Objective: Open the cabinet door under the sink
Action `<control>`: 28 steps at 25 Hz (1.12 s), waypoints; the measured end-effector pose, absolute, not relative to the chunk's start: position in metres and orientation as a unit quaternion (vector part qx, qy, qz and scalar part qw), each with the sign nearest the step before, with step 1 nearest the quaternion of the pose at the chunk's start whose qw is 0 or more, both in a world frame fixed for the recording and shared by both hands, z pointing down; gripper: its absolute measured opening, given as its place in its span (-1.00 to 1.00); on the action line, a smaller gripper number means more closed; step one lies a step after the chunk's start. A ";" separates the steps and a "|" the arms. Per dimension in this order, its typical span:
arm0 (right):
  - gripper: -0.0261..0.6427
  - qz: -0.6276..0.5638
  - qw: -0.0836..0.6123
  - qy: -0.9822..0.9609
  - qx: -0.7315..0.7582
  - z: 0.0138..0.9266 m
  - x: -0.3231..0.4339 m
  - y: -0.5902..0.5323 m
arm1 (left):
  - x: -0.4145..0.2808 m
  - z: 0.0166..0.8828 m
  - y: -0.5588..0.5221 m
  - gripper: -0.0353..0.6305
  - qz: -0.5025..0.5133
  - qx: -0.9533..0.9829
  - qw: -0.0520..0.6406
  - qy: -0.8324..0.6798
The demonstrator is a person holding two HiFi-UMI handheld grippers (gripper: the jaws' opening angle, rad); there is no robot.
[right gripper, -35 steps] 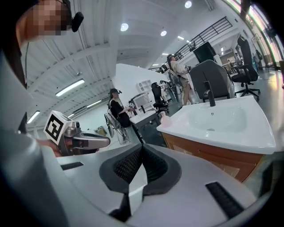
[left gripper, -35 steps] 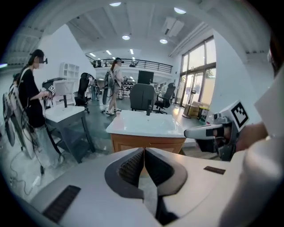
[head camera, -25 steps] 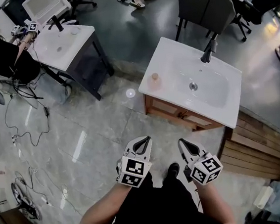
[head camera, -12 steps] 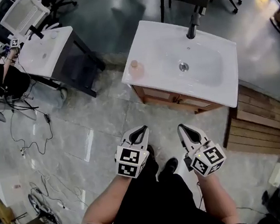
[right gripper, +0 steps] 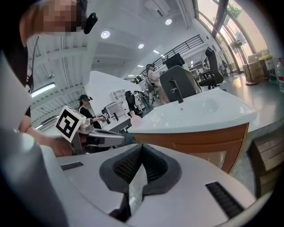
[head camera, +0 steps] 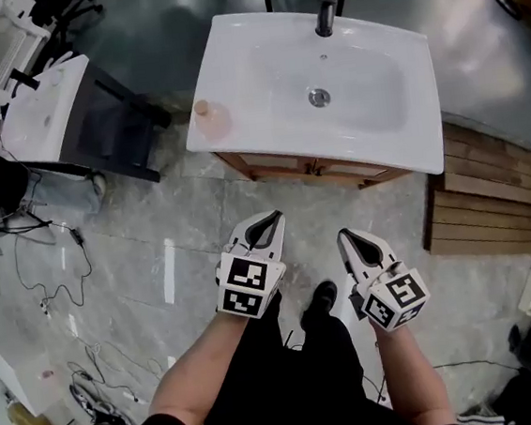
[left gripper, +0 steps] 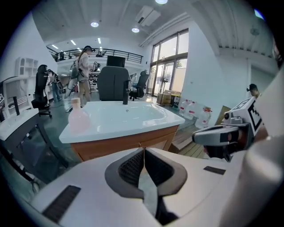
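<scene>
**Both tongs shut and empty, short of the sink cabinet**

The left tongs are fully closed, their ribbed pads meeting with nothing between them. The right tongs are closed too, and they grip nothing either. In the head view both are held out side by side in front of the person's body, a little apart. Their tips point toward the sink unit but are clear of it, above grey floor. One dark shoe shows on the floor between them.

The cabinet door is on the wooden front under the white sink, directly ahead of both tongs. It lies flush with that front, so it reads as closed, and neither pair of tongs touches it. From the head view only a thin strip of this wood shows beneath the overhanging basin.

A pale pinkish bottle stands upright on the sink's near left corner. A dark faucet rises at the far edge, behind the drain.

To the right of the cabinet a slatted wooden platform lies on the floor. Well to the left stands a second sink unit with dark sides.
</scene>
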State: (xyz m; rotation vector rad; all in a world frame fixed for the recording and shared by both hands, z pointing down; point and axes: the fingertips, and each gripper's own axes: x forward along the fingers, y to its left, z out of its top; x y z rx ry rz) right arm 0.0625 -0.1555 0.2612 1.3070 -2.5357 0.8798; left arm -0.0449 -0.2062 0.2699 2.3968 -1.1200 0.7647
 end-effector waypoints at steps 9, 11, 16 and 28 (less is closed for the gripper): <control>-0.88 0.287 0.039 -0.832 0.474 0.360 0.048 -0.210 | -0.022 0.355 -0.249 -0.83 0.231 0.881 0.177 -0.373; -0.88 0.282 0.024 -0.836 0.471 0.380 0.046 -0.215 | -0.021 0.379 -0.256 -0.83 0.218 0.882 0.176 -0.380; -0.88 0.265 0.033 -0.848 0.458 0.450 0.052 -0.216 | -0.014 0.451 -0.270 -0.83 0.212 0.879 0.168 -0.393; -0.88 0.212 0.021 -0.854 0.474 0.611 0.092 -0.239 | 0.026 0.577 -0.295 -0.82 0.153 0.903 0.118 -0.384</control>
